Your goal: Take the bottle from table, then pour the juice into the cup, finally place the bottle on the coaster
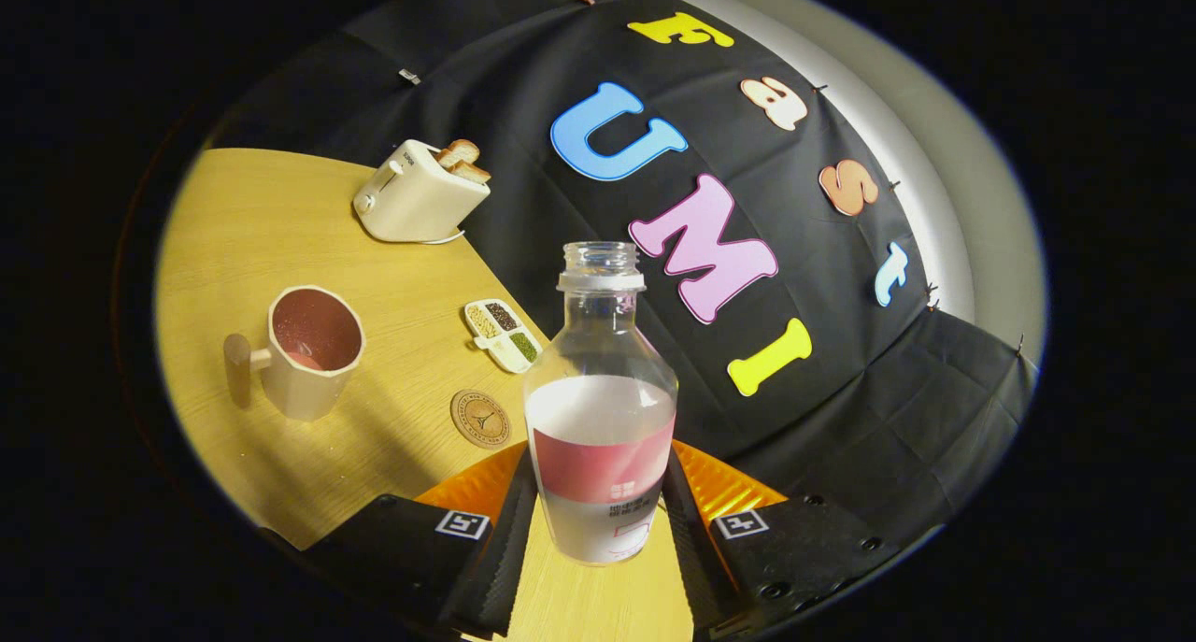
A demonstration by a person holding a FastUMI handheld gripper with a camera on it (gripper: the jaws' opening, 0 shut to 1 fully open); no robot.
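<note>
A clear uncapped bottle (pixel 600 408) with a red and white label stands upright between my fingers, and the gripper (pixel 598 520) is shut on it low on the label. The bottle looks lifted off the wooden table (pixel 234 221). Its upper part is clear, and I cannot tell how much juice is inside. A beige cup (pixel 308 350) with a round handle stands to the left, beyond the fingers, with red liquid in it. A round brown coaster (pixel 480 419) lies flat between the cup and the bottle, just ahead of the left finger.
A cream toaster (pixel 416 196) with two slices of toast stands at the far side of the table. A small divided dish (pixel 503 335) of grains lies beyond the coaster. Black cloth hangs behind the table and to the right.
</note>
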